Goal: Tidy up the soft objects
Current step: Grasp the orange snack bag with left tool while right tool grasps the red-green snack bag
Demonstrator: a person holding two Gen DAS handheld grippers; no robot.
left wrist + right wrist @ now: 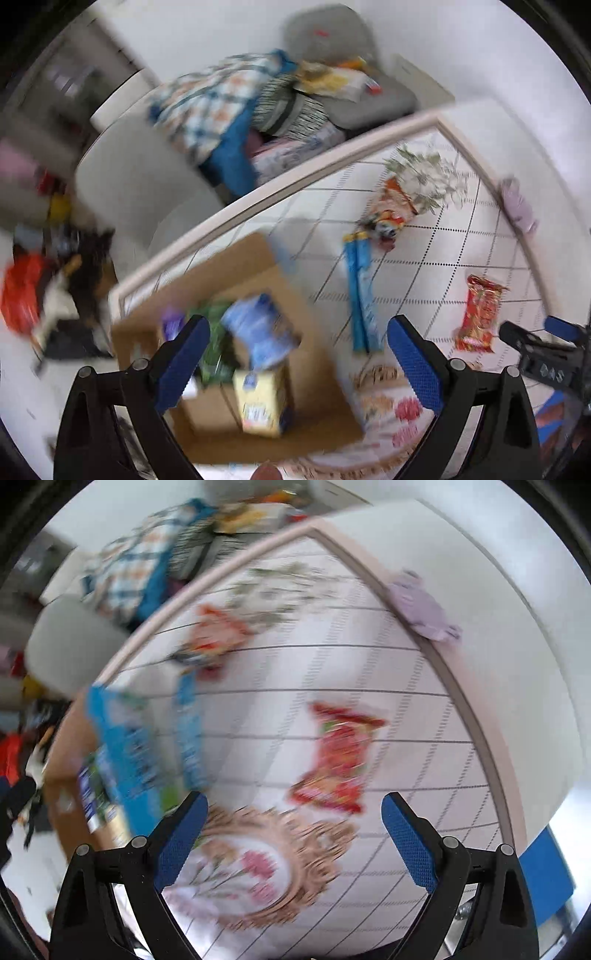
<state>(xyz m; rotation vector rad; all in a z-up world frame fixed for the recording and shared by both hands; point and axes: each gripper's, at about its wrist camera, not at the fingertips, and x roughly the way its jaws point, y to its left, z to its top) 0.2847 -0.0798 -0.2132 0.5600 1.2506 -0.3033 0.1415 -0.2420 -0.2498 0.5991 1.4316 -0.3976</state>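
Note:
My left gripper (297, 332) is open and empty above a cardboard box (314, 369) that holds a blue packet (260, 330), a yellow carton (264, 402) and a green packet (214, 343). My right gripper (293, 806) is open and empty over the tablecloth, just short of a red snack packet (338, 757); that packet also shows in the left wrist view (478, 314). A long blue packet (360, 291) and an orange packet (389, 206) lie on the table. A lilac soft item (421, 607) sits at the table's far edge. Both views are blurred.
The table (332, 155) has a white gridded cloth with flower prints. Behind it a grey seat (384, 99) carries piled fabrics, a checked cloth (207, 99) and packets. A white chair (140, 184) stands at left, with clutter (37, 288) on the floor.

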